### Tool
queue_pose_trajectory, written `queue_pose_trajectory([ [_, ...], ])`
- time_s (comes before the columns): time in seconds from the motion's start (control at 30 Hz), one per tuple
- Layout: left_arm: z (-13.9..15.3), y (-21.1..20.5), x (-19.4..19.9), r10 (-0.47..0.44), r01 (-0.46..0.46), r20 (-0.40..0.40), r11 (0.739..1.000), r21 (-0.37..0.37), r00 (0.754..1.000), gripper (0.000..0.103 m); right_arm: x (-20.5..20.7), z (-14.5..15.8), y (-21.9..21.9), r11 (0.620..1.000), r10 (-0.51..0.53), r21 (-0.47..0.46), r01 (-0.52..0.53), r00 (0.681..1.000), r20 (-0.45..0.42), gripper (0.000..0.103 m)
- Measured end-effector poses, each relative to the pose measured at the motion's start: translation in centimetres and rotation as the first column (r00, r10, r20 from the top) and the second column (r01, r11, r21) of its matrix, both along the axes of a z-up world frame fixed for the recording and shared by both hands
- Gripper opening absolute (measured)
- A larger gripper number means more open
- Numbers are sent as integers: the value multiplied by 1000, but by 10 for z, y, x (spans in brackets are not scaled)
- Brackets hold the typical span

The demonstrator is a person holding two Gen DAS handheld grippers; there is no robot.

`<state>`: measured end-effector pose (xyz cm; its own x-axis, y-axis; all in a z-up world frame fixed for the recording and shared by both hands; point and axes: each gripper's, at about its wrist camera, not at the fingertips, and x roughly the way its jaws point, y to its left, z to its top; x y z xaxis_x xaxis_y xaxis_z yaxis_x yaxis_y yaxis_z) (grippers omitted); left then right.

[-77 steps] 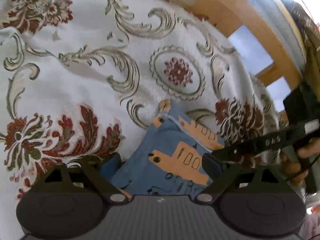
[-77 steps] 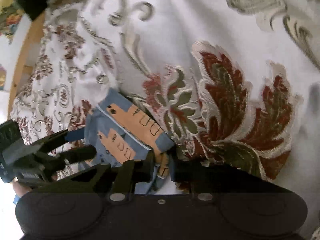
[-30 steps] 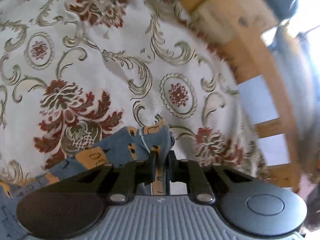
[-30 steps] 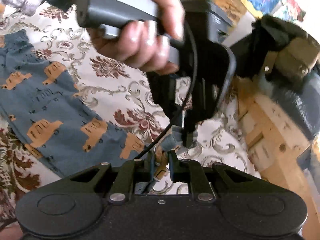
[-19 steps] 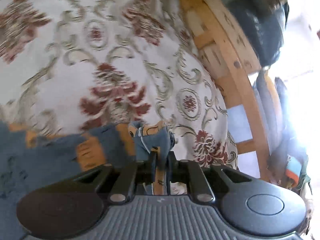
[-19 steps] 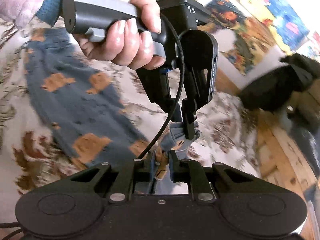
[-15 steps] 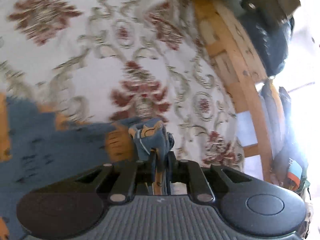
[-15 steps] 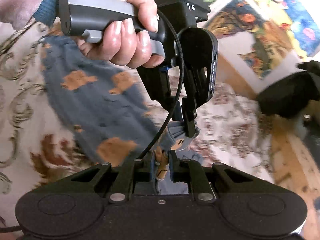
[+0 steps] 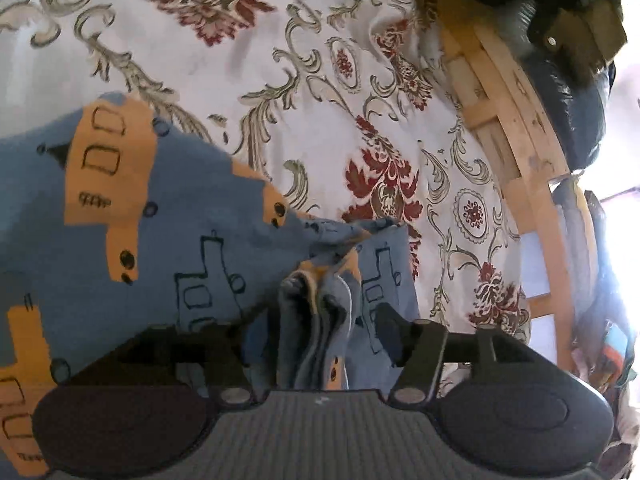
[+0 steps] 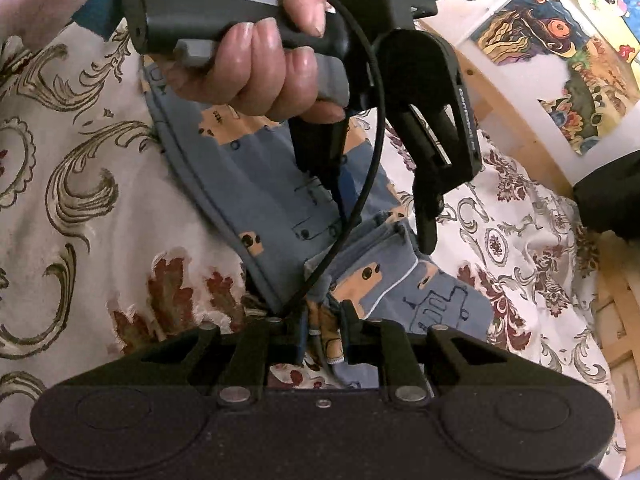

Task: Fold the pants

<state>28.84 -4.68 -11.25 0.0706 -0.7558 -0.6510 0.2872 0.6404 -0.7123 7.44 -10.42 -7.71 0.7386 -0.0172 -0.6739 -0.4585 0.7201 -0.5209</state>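
The blue pants (image 9: 168,216) lie on the floral bedspread (image 9: 224,60) (bunched hem at 6 o'clock); left claw (image 9: 316,320) gapes around it, right claw (image 10: 322,320) pinches it.

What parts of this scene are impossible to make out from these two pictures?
- Left wrist view: the pants run off the left edge, so their full length is unseen.
- Left wrist view: the left gripper body hides the cloth beneath it.
- Right wrist view: the hand and its tool cover the upper part of the pants.
- Right wrist view: the right gripper covers the bunched cloth in its jaws.
- Both views: the wooden frame is cut off at the edge.
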Motion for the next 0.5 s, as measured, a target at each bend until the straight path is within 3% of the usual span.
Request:
queue_pose_trajectory([
  [0.07,-2,-2,0,5,-5,2,1000,16,1000,57,-1,-1,-1,1000,-6,11,6,1000,1,18],
  [0.17,-2,-4,-2,1,-3,23,998,68,1000,31,-1,-1,-3,999,-17,30,17,1000,1,22],
  [0.37,5,-4,-5,-1,-3,46,997,82,999,18,3,1,-8,997,-35,69,35,999,-2,26],
  [0.5,11,-5,-7,-3,-1,53,997,82,999,15,5,4,-10,993,-53,110,53,999,-7,16],
])
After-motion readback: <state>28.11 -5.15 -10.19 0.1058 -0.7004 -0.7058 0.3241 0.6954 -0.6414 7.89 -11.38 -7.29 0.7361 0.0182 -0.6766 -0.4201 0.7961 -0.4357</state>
